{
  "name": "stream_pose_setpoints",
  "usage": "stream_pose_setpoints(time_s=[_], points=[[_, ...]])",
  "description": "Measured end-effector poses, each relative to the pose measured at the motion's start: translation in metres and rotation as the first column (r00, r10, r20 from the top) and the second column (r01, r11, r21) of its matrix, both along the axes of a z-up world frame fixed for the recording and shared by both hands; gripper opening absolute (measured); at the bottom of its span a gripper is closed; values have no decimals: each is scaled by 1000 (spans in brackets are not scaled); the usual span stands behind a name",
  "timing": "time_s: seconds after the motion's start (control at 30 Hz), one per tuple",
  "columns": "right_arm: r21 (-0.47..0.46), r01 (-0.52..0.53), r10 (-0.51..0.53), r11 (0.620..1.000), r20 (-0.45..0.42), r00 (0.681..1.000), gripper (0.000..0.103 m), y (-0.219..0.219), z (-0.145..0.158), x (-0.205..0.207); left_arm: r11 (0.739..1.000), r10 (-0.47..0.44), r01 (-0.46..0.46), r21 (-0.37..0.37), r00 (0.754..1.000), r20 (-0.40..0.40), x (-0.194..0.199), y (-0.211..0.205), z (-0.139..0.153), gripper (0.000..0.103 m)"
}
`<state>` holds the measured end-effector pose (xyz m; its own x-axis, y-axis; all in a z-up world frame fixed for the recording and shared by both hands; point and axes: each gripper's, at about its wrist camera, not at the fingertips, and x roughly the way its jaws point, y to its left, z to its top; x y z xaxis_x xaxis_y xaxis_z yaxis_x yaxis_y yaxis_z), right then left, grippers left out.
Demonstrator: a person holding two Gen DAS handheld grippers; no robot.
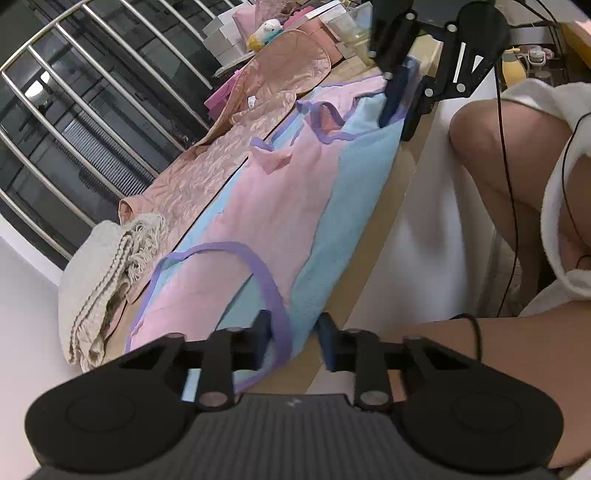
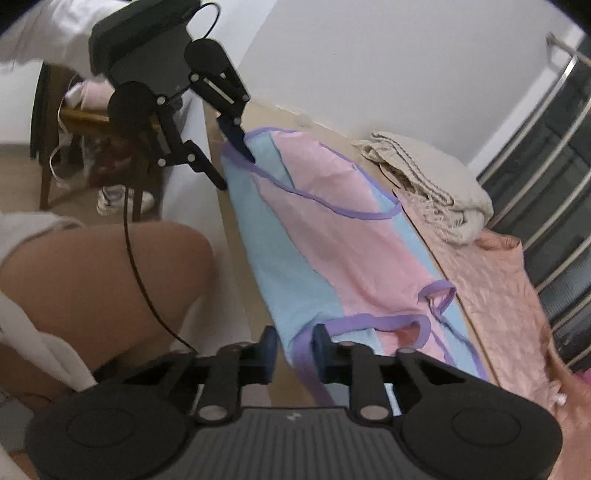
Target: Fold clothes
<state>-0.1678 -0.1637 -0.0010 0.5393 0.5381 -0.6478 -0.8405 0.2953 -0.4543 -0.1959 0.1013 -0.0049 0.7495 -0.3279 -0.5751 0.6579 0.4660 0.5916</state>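
Lying between both parted hand-held grippers, left (image 1: 293,334) and right (image 2: 294,349), the garment (image 1: 280,206) spans the table (image 1: 384,221).

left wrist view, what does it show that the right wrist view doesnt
Only the left wrist view shows the plush toy and boxes at the far end, plus the right claw at the garment's far edge. Only the right wrist view shows a wooden chair, a sneaker and the left claw. Both show the pink-and-blue garment, beige knit throw and pink quilted fabric.
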Motion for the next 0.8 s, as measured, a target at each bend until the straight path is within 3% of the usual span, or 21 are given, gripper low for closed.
stream_pose_setpoints(time_s=[0.1,0.17,0.27,0.43,0.5,0.53,0.57,0.67,0.7,0.73,0.8], points=[[12,-4,4,1000,-9,1000,3,-5,-1,-12,999,-7,5,-35,997,-73,-2,4,9,5],[18,-12,13,1000,-54,998,3,-8,-1,-14,998,-22,14,-59,991,-135,-3,8,15,5],[49,-10,14,999,-84,996,3,-18,4,-16,997,-31,19,-80,989,-143,1,12,30,5],[167,55,-34,984,-127,991,3,-38,49,29,991,28,-60,-120,968,-249,71,11,57,6],[208,110,-83,972,-135,987,4,-36,61,64,987,53,-96,-133,954,-295,102,10,68,19],[208,157,-125,966,-160,979,6,-33,63,82,984,65,-114,-139,946,-318,117,9,74,31],[185,202,-171,962,-172,970,8,-29,62,98,981,85,-135,-139,943,-322,128,10,73,31],[161,287,-280,944,-67,958,22,-38,68,97,963,111,-191,-188,922,-371,132,30,65,35],[191,298,-292,935,-59,955,35,-52,73,87,951,112,-214,-225,912,-394,130,40,63,39],[235,299,-287,925,-85,954,54,-71,77,76,930,113,-244,-276,903,-415,125,53,61,48],[327,306,-257,894,-186,948,71,-110,77,53,882,136,-312,-352,886,-443,117,77,57,52]])
